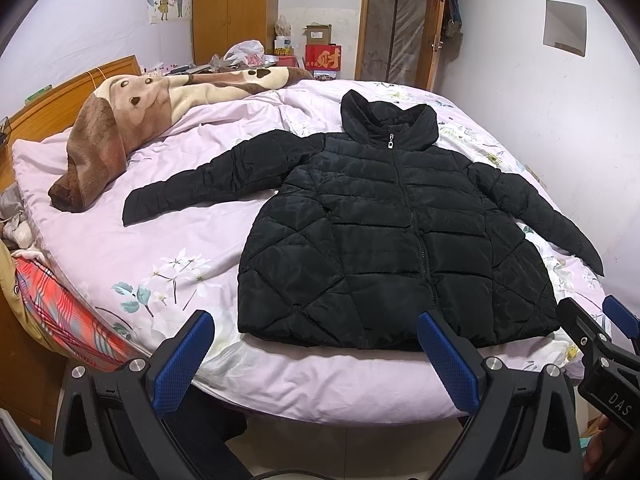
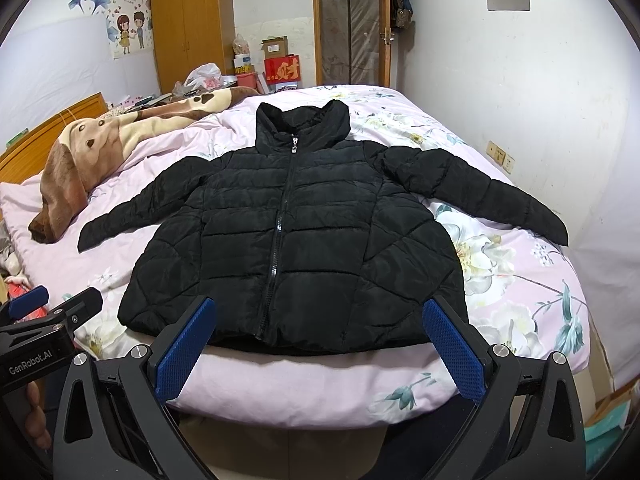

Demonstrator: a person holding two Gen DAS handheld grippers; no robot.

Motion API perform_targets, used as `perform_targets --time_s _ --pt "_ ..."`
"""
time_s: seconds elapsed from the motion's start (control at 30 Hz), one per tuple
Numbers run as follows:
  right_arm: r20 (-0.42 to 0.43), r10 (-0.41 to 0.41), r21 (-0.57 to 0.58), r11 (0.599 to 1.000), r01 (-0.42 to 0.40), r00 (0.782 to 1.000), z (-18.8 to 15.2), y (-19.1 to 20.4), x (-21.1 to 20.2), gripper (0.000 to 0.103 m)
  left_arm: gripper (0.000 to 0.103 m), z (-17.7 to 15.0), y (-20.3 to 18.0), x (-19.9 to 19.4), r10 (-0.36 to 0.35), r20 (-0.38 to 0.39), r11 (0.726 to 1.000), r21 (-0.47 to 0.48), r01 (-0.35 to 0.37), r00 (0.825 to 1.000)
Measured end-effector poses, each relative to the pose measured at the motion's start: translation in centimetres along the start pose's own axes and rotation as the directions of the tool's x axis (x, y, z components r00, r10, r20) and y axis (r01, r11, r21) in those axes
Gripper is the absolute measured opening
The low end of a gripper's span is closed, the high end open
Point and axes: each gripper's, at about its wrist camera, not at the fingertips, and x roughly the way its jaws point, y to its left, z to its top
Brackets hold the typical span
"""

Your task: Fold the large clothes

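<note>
A black quilted puffer jacket (image 1: 396, 232) (image 2: 296, 232) lies flat and zipped on the bed, front up, collar away from me and both sleeves spread out to the sides. My left gripper (image 1: 316, 328) hovers open just short of the jacket's hem, nothing between its blue pads (image 1: 184, 360). My right gripper (image 2: 320, 316) is also open, held in front of the hem near the zipper's lower end. Each gripper shows at the edge of the other's view: the right gripper (image 1: 600, 340) and the left gripper (image 2: 44, 312).
The bed (image 1: 160, 248) has a pink floral cover. A brown plush blanket (image 1: 120, 120) lies bunched at the far left. A wooden headboard (image 1: 48, 96), wardrobe (image 2: 192, 24) and boxes (image 2: 280, 68) stand beyond. A white wall (image 2: 560, 80) runs along the right.
</note>
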Motion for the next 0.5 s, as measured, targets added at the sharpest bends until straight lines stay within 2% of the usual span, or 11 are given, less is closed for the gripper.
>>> perform_targets --time_s 0.3,0.5 --pt "-0.001 0.0 -0.006 1.0 0.0 1.0 0.0 0.1 0.0 0.102 0.103 0.0 0.0 0.2 0.001 -0.003 1.0 0.003 -0.001 1.0" --pt "-0.007 -0.006 -0.024 1.0 0.006 1.0 0.2 0.3 1.1 0.102 0.103 0.5 1.1 1.7 -0.005 -0.023 1.0 -0.002 0.005 1.0"
